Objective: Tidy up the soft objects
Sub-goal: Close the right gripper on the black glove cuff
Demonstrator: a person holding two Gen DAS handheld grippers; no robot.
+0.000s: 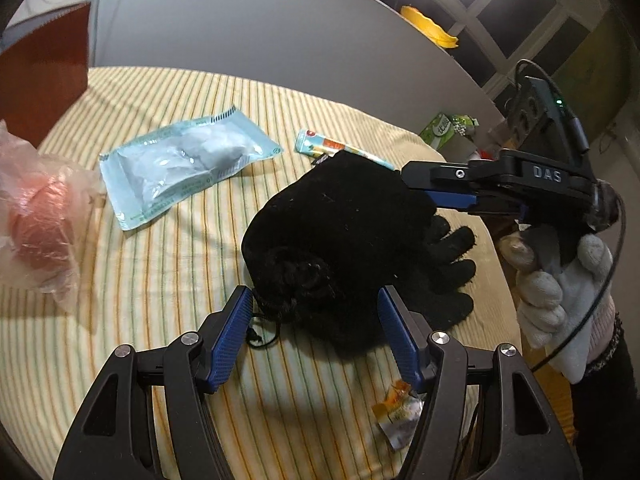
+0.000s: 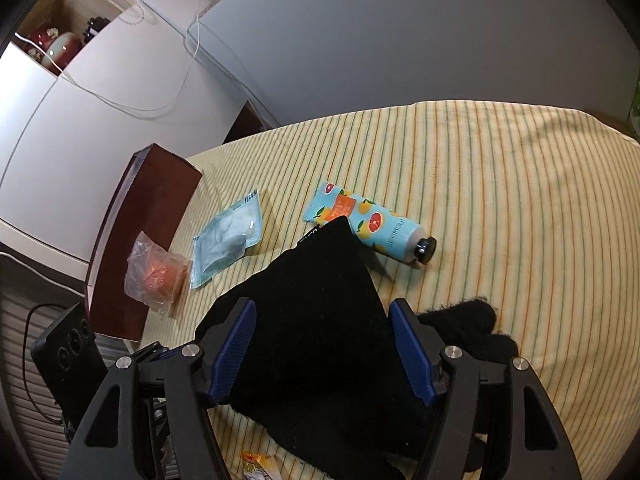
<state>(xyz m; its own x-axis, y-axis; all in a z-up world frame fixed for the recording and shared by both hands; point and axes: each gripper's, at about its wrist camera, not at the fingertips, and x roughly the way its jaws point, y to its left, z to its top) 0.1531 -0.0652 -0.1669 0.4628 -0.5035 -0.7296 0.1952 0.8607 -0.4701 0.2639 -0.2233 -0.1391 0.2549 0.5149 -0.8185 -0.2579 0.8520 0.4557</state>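
Note:
A black knit hat [image 1: 336, 232] lies on the striped cloth [image 1: 160, 264], partly over a black glove [image 1: 448, 272]. My left gripper [image 1: 316, 336] is open, its blue pads either side of the hat's near edge. My right gripper [image 1: 404, 178] reaches in from the right at the hat's far edge. In the right wrist view the hat [image 2: 316, 304] sits between the open jaws of the right gripper [image 2: 324, 348], and the glove [image 2: 468, 328] lies to the right. Whether the pads touch the hat is unclear.
A pale blue sachet [image 1: 180, 164], a printed hand-cream tube [image 2: 368, 224] and a pink item in clear plastic [image 1: 40, 216] lie on the cloth. A brown box [image 2: 156, 208] stands at the left edge. A small orange wrapper [image 1: 396, 408] lies near me.

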